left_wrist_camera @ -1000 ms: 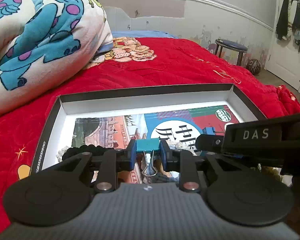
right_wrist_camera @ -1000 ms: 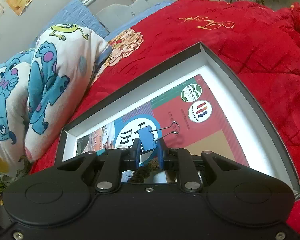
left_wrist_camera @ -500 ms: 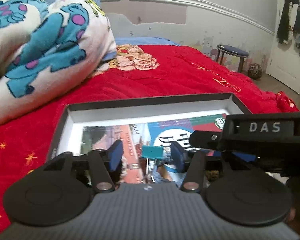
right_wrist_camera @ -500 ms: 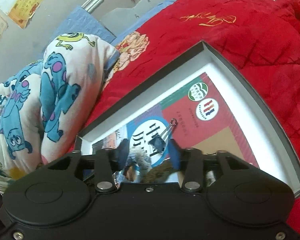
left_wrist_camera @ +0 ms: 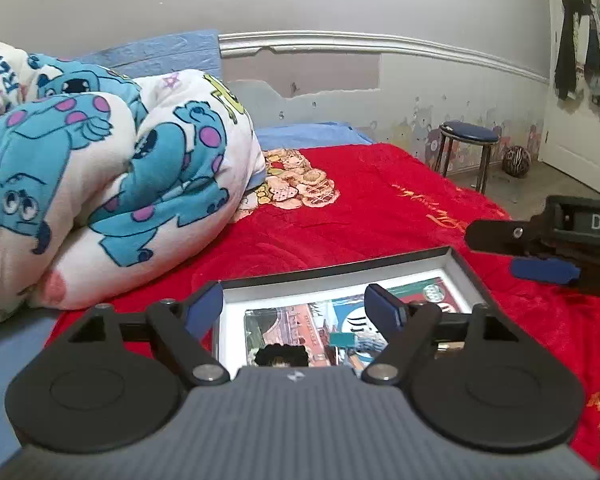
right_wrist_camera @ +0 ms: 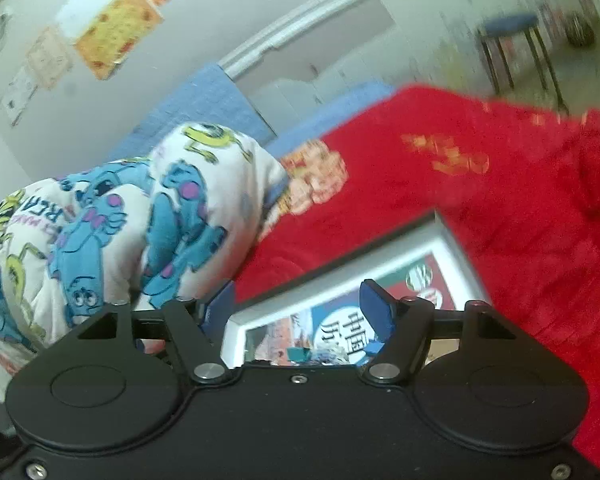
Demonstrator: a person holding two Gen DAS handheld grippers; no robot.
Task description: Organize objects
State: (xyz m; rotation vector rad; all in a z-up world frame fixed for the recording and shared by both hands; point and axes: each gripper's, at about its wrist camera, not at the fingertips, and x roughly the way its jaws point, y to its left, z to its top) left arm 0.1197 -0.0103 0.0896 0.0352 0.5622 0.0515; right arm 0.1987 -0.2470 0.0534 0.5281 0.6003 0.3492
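Both the left gripper [left_wrist_camera: 294, 306] and right gripper [right_wrist_camera: 298, 300] have just been opening and now gape with nothing between the pads. The teal binder clip [left_wrist_camera: 345, 339] lies in the box [left_wrist_camera: 340, 276], below both grippers, slightly nearer the left.

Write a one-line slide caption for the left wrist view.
Left gripper, jaws just opened and empty, above the shallow box on the red blanket, teal binder clip inside.

Bedspread [left_wrist_camera: 380, 216]: red, gold script.
Blanket [left_wrist_camera: 112, 184]: white, blue purple-spotted monsters.
Box [left_wrist_camera: 340, 270]: black rim, white inside.
Stool [left_wrist_camera: 468, 134]: blue seat.
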